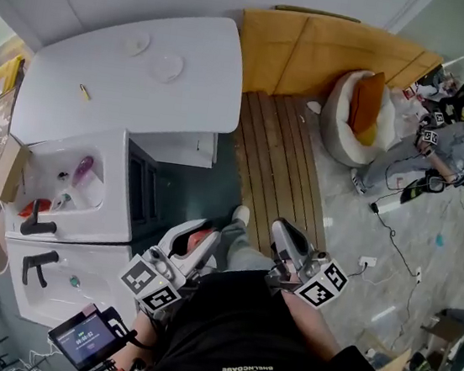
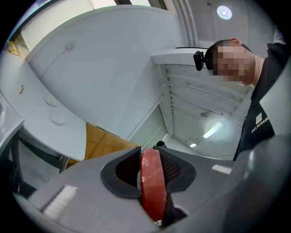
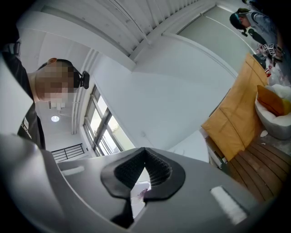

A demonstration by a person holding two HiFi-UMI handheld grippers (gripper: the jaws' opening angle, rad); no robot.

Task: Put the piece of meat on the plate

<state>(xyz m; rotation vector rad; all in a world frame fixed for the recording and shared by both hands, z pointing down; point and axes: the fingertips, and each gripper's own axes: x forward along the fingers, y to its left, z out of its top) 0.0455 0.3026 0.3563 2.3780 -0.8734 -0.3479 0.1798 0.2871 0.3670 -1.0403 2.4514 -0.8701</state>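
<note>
In the head view, the left tongs (image 1: 205, 233) were held low in front of the person's body and gripped the red piece of meat (image 1: 200, 242). The right tongs (image 1: 283, 232) were beside them, not touching. The white tabletop (image 1: 195, 91) carried a white plate (image 1: 167, 67), well apart from the meat.

In the left gripper view, the piece of meat (image 2: 153, 191) stood on its edge between the two jaws of the left tongs (image 2: 152, 154), which pressed on it from both sides.

In the right gripper view, the right tongs (image 3: 144, 152) were closed, tips together, with nothing held between them.
</note>
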